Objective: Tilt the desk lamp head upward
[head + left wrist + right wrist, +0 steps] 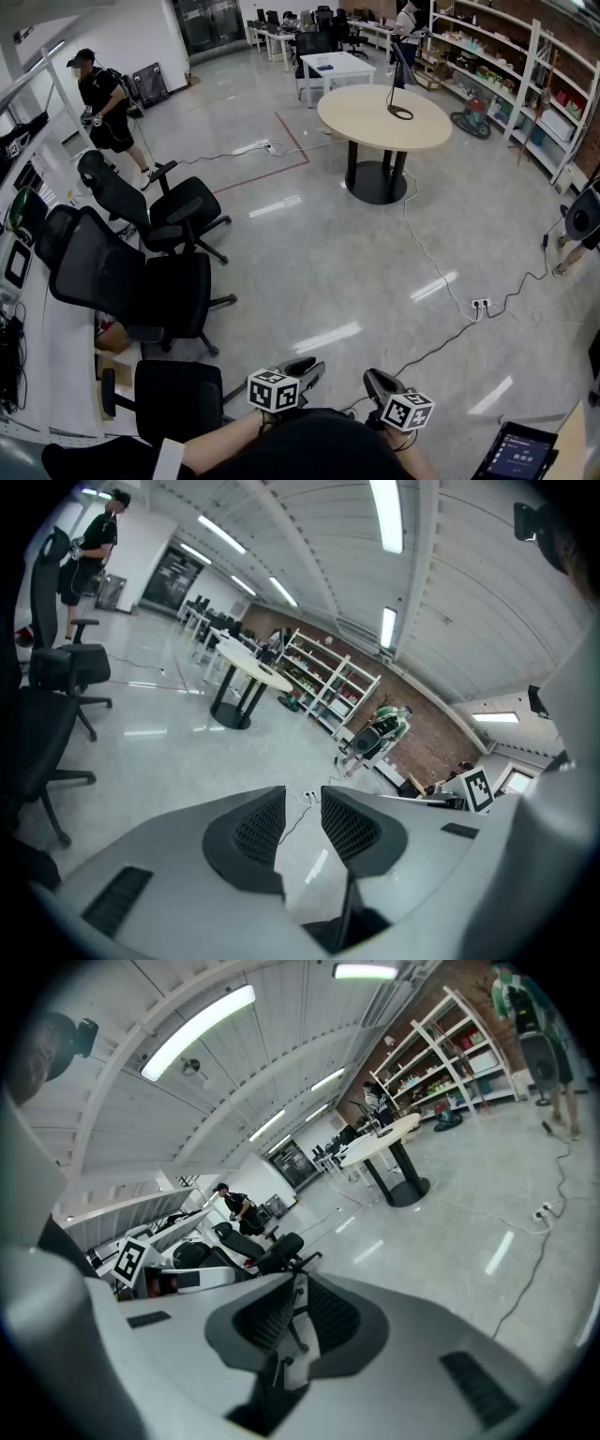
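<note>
The black desk lamp stands on the round wooden table far across the room, its ring base near the table's right side. Both grippers are held low, close to my body and far from the lamp. My left gripper points towards the open floor with a clear gap between its jaws and nothing in it. My right gripper has its jaws close together with a slim gap, also empty. The round table looks small and distant in both gripper views.
Black office chairs crowd the left beside a desk edge. A power strip and cables lie on the floor between me and the table. Shelves line the right wall. A person stands at the far left. A tablet sits at the bottom right.
</note>
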`<state>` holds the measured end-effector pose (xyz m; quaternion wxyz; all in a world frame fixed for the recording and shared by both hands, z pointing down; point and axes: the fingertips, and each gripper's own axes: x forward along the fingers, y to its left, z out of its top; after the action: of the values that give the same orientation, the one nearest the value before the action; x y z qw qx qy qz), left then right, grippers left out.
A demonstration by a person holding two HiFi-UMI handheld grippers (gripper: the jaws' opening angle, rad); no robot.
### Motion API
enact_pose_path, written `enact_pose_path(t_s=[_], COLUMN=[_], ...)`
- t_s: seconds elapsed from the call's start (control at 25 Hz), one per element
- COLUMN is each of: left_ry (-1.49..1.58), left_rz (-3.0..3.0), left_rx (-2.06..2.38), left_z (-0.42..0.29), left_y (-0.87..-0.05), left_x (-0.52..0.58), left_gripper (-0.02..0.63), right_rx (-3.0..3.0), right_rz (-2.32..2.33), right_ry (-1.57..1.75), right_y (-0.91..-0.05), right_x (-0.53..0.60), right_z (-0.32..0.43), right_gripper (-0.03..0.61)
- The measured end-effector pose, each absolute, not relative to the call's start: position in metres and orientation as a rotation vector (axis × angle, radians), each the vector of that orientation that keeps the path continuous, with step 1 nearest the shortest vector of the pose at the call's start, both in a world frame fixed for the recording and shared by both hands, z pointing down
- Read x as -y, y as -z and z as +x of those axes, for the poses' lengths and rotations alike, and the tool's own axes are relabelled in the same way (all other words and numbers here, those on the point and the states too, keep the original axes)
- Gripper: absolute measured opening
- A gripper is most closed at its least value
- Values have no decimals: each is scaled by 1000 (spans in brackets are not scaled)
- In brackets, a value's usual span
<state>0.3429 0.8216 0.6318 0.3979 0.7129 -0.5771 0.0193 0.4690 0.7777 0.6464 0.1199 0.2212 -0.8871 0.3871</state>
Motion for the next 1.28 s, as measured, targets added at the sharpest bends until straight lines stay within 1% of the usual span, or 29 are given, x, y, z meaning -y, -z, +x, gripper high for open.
enact_pose_path(t_s=[0.52,0.76,1.04,1.16,1.28], left_ry=[19,-4,-23,-13,47], left_rz=[1731,1754,1770,1760,1707], left_rx=[1488,1461,1451,1477,1519], left_z=[372,376,351,326,283], left_y=[-643,-642,-642,-640,-639], left_x=[-829,-818,-809,-808,-809], left_gripper=[126,126,126,126,126], right_rx=[2558,2602,2637,2627,2609], right_rz=[639,673,676,652,594], right_ry=[-1085,-1059,-984,-972,-963], right_y=[-656,-648,-642,-643,-642], right_x=[-782,-774,-764,-758,-752], right_z=[511,514,483,458,418], right_gripper=[48,48,48,48,48])
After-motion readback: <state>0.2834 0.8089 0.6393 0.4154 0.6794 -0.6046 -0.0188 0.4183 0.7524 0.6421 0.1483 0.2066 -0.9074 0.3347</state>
